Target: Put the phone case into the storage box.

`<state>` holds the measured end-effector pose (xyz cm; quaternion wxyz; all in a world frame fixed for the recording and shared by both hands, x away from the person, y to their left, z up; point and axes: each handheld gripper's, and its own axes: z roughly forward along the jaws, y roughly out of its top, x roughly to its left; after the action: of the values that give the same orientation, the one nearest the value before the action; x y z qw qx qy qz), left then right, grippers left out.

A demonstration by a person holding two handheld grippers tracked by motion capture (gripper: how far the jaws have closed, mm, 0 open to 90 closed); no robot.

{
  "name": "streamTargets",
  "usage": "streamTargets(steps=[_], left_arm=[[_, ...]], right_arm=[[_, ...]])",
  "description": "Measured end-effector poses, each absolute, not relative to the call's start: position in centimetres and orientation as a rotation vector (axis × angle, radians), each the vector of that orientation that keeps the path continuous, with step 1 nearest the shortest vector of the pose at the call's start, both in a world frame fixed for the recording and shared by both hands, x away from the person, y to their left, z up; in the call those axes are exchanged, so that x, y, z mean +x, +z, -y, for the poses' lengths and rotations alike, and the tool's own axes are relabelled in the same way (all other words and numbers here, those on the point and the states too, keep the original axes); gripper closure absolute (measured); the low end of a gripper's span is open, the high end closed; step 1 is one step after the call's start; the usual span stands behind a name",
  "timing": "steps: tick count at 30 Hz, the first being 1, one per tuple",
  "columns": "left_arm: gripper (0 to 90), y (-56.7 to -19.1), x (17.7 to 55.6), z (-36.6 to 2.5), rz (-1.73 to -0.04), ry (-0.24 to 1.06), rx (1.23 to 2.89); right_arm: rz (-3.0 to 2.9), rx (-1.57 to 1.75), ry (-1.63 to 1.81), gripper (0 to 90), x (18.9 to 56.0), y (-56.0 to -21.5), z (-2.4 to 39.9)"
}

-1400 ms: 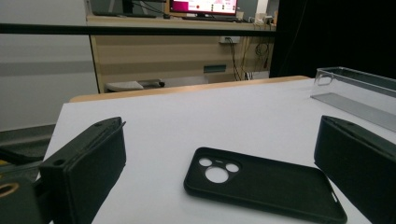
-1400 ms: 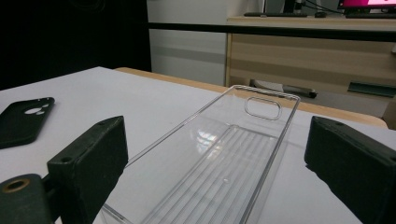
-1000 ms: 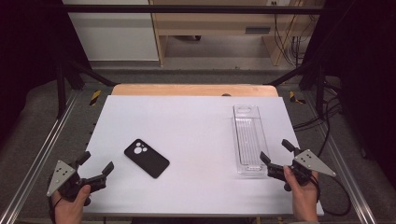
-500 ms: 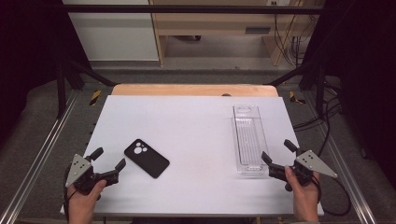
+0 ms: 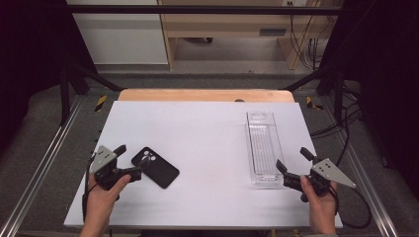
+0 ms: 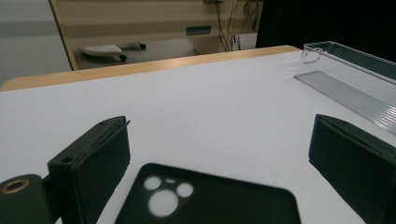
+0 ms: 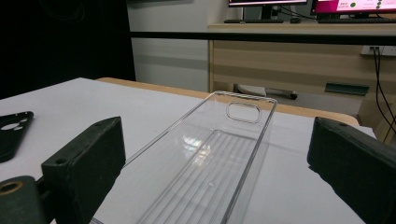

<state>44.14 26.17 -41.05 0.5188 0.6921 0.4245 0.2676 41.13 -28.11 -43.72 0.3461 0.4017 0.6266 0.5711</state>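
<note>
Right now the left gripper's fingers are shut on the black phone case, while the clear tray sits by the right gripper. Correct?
Not quite. The left gripper is open: in the left gripper view its fingers stand apart on either side of the black phone case, not clamped on it. The clear tray does sit by the right gripper.

Left hand-held gripper (image 5: pixel 129 160) and right hand-held gripper (image 5: pixel 294 160) both gape wide.

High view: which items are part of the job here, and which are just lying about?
In play, judging by where the open grippers point:
- black soft phone case, at the left gripper
- clear plastic oblong tray, at the right gripper

Lying about:
- yellow-black clamps beside the white table
- floor cables
</note>
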Motion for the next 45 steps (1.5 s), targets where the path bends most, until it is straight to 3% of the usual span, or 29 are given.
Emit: streamTargets(steps=[9,10,11,16,17,20,21,26,31,45], left_arm=[[12.9,-42.0,44.9,-23.0,-0.973,0.607,1.734],[23.0,-42.3,44.7,-22.8,-0.958,0.604,1.760],[23.0,-42.5,44.6,-22.7,-0.959,0.591,1.783],[46.9,-43.4,44.7,-22.5,-0.980,0.531,1.830],[46.9,-43.6,44.6,-22.6,-0.979,0.525,1.840],[61.5,-44.2,44.2,-22.8,-0.984,0.503,1.864],[70.1,-44.3,44.1,-22.9,-0.992,0.491,1.872],[83.5,-44.6,44.5,-22.8,-0.985,0.453,1.932],[90.0,-44.9,44.8,-22.5,-0.982,0.427,1.983],[90.0,-45.7,45.0,-21.3,-0.977,0.413,2.077]], right_arm=[[-1.608,1.056,1.489,4.8,40.8,-43.9,28.7],[-1.608,1.060,1.492,4.8,40.9,-43.8,28.6],[-1.608,1.060,1.492,4.8,40.9,-43.8,28.6],[-1.607,1.051,1.483,4.8,40.9,-43.7,28.3],[-1.607,1.051,1.483,4.8,40.9,-43.7,28.3],[-1.605,1.055,1.483,4.8,41.0,-43.6,28.1],[-1.609,1.058,1.493,4.6,41.1,-43.6,28.0],[-1.630,1.037,1.470,4.4,41.0,-43.6,27.9],[-1.631,1.035,1.456,4.5,41.0,-43.7,28.0],[-1.644,0.964,1.423,4.3,41.0,-43.9,27.4]])
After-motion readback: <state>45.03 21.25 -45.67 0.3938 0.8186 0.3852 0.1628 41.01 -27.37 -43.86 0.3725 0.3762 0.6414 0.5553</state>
